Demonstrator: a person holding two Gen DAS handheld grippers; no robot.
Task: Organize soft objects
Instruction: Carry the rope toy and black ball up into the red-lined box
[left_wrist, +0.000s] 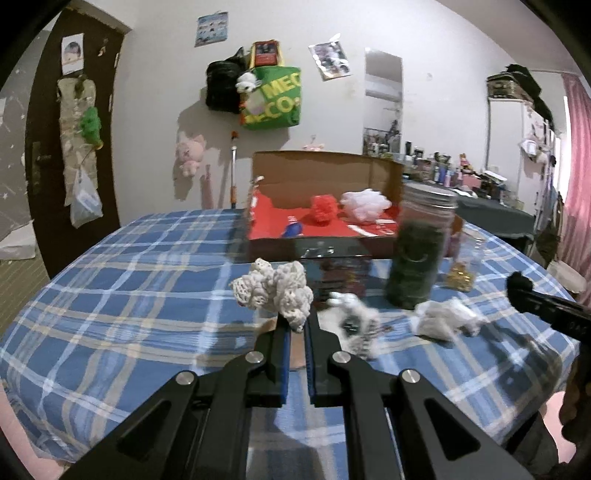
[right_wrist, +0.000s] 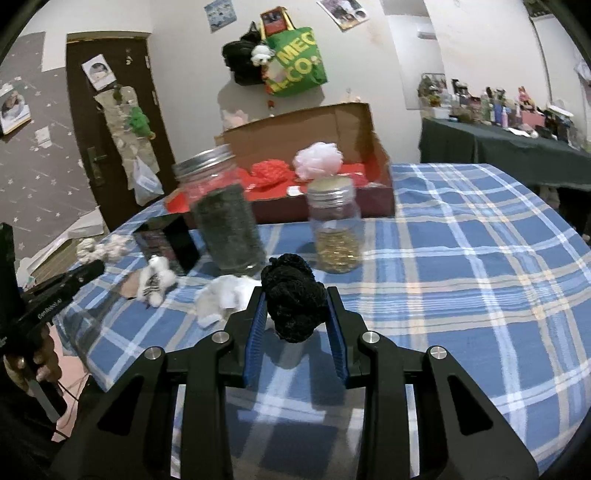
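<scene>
Both hand-held grippers tilt downward, left hand-held gripper (left_wrist: 296, 325) pinching white crochet (left_wrist: 275, 291)

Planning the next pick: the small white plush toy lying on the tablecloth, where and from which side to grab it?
Grip the small white plush toy across its torso, coming from above. It lies flat, limbs splayed, so the middle is the bulkiest part. A dark box stands close behind and crumpled white cloth lies beside it, so a low sideways approach looks cramped. Both grippers are occupied now.

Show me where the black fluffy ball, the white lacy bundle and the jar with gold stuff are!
black fluffy ball (right_wrist: 293, 299), right wrist view, middle of the ball.
white lacy bundle (left_wrist: 275, 291), left wrist view, middle of the bundle.
jar with gold stuff (right_wrist: 335, 229), right wrist view, glass side above the gold.
</scene>
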